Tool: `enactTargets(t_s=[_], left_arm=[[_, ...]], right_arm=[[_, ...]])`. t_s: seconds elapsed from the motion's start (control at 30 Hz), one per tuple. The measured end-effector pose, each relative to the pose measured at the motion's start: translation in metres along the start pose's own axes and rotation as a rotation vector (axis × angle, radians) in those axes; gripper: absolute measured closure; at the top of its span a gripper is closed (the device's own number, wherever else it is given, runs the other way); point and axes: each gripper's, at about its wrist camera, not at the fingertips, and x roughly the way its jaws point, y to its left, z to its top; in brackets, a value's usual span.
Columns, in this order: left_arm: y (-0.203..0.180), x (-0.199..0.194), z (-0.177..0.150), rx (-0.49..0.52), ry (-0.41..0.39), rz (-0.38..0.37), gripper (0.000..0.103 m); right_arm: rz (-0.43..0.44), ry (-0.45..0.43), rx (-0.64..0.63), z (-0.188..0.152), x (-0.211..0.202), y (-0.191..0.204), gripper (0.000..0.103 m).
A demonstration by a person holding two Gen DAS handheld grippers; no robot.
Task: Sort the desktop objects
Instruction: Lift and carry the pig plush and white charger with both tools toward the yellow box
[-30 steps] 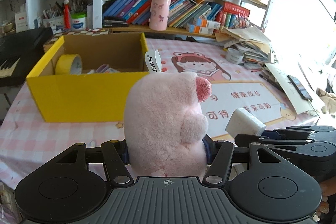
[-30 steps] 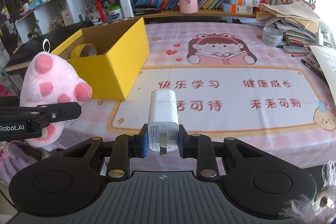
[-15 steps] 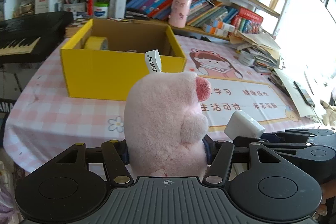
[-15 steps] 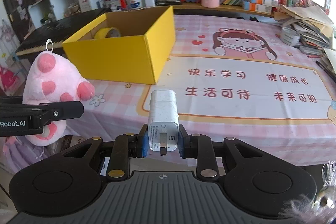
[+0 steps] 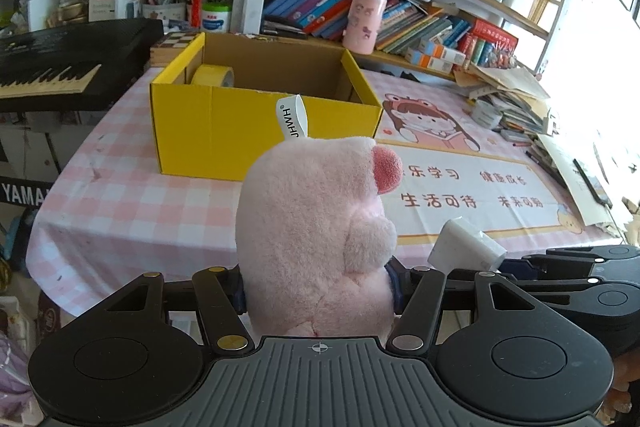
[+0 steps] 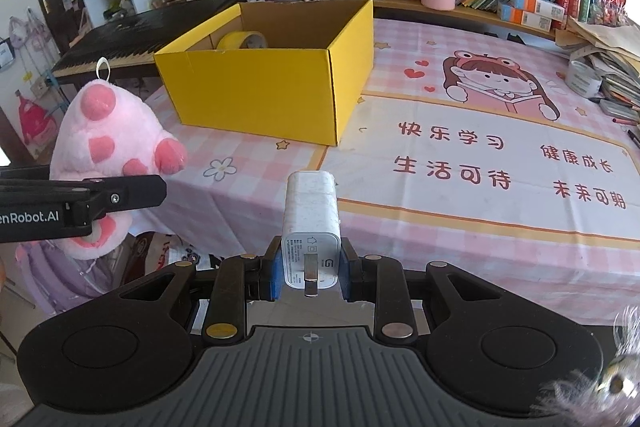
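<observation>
My left gripper is shut on a pink plush toy, held in the air in front of the table's near edge. The toy also shows in the right wrist view, at the left. My right gripper is shut on a white charger plug, also off the table's near edge; the plug shows in the left wrist view at the right. An open yellow cardboard box stands on the table's far left, with a yellow tape roll inside.
A pink checked tablecloth with a cartoon mat covers the table. A black keyboard is at the left. Bookshelves with a pink cup run along the back. Papers, pens and a tape roll lie at the right.
Both grippers have drawn back from the table, still holding the plush toy and the plug. The yellow box and table now look farther away.
</observation>
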Motion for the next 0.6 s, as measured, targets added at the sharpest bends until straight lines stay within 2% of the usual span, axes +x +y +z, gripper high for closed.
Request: enactTargets(t_s=[0.6], left_arm=[[0.015, 0.0, -0.002, -0.022, -0.007, 0.001, 0.044]], right_arm=[[0.022, 0.034, -0.078, 0.003, 0.01, 0.022, 0.079]])
